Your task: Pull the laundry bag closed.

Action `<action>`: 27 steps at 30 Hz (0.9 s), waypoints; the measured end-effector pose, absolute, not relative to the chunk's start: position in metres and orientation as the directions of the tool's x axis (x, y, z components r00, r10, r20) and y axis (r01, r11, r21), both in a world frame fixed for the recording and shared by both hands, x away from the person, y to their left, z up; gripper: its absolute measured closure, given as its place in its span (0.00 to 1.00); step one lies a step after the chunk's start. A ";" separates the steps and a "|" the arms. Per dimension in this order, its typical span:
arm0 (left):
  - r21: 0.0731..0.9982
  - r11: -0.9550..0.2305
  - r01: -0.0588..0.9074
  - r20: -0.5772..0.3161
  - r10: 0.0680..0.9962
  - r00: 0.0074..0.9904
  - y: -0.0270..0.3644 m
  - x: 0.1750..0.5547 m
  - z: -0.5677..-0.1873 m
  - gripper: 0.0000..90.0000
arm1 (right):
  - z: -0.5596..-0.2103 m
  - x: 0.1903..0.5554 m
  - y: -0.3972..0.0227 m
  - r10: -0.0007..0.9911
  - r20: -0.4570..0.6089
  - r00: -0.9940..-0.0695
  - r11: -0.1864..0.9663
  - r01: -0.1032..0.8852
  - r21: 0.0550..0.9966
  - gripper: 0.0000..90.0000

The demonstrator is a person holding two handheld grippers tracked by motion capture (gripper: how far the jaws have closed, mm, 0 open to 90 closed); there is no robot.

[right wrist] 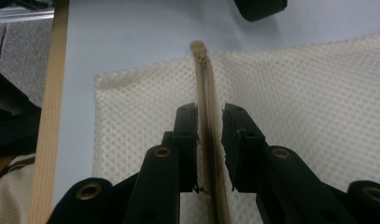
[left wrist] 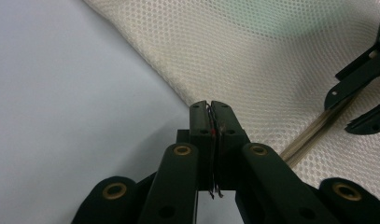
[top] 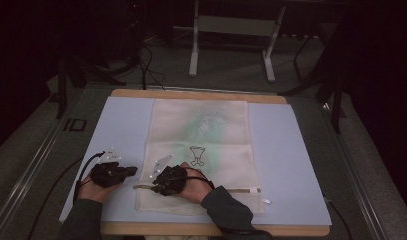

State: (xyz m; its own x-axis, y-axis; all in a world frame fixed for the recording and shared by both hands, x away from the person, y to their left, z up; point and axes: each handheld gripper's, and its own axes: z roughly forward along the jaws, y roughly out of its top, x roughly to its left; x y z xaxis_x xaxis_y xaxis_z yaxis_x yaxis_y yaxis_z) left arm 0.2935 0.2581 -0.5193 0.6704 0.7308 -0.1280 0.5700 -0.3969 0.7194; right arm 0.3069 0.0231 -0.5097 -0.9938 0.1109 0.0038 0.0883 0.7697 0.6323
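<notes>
High view: blue mat (top: 121, 125) on wooden table (top: 201, 93), dark room; left gripper (left wrist: 211, 109) closed, right gripper (right wrist: 209, 116) open astride zipper (right wrist: 204, 84).

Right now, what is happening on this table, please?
A person works with two hand-held grippers on a cream mesh laundry bag that lies flat on a blue mat. The right gripper is open, its fingers standing on either side of the bag's zipper near the zipper's end. The left gripper is shut with nothing between its jaws, at the left edge of the bag. The zipper looks closed.
</notes>
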 end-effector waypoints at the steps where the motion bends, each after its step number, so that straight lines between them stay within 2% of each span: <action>1: 0.719 -0.397 0.570 -0.128 0.731 0.670 0.258 0.293 -0.519 0.98 | -0.510 0.307 0.026 0.112 0.003 -0.994 0.770 0.089 0.632 0.84; 27: 0.718 -0.373 0.587 -0.153 0.739 0.656 0.265 0.294 -0.520 0.96 | -0.517 0.310 0.066 0.102 0.009 -0.995 0.761 0.084 0.643 0.82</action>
